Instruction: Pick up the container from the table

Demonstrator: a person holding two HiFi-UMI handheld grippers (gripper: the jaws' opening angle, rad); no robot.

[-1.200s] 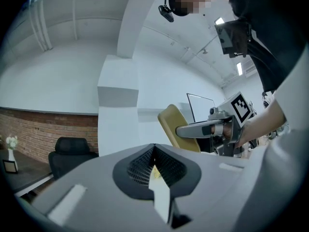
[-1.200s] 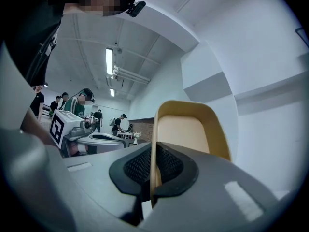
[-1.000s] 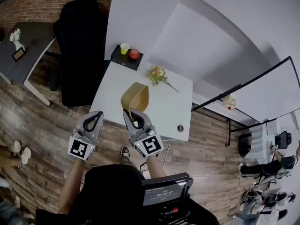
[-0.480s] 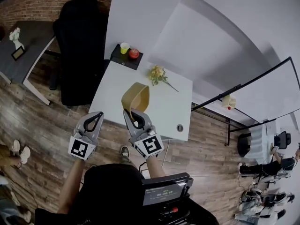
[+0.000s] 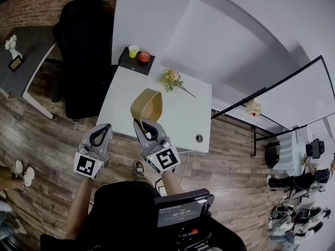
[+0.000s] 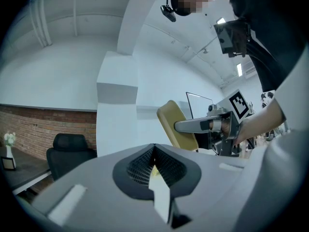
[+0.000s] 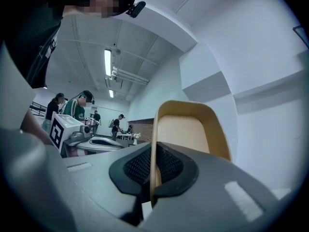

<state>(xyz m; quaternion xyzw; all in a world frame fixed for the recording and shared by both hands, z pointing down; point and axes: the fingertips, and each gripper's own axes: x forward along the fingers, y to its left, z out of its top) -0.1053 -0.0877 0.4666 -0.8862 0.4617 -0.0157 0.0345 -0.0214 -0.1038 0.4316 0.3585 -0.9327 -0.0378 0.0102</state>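
Container (image 5: 141,104) held above the table (image 5: 180,116), on edge, long axis toward 12 o'clock, opening facing 3 o'clock, rim grasped by right hand-held gripper (image 5: 141,124), left hand-held gripper (image 5: 107,126) clenched, empty, at its 9 o'clock

A mustard-tan container (image 5: 146,104) shows against the white table (image 5: 183,119); beyond the table's far edge, a yellow cup (image 5: 134,51) and a red round object (image 5: 144,56) sit on a black stand (image 5: 125,63). The grey left gripper (image 5: 102,128) and right gripper (image 5: 141,124) bear black-and-white square markers, over a brown wood-plank floor (image 5: 47,140).
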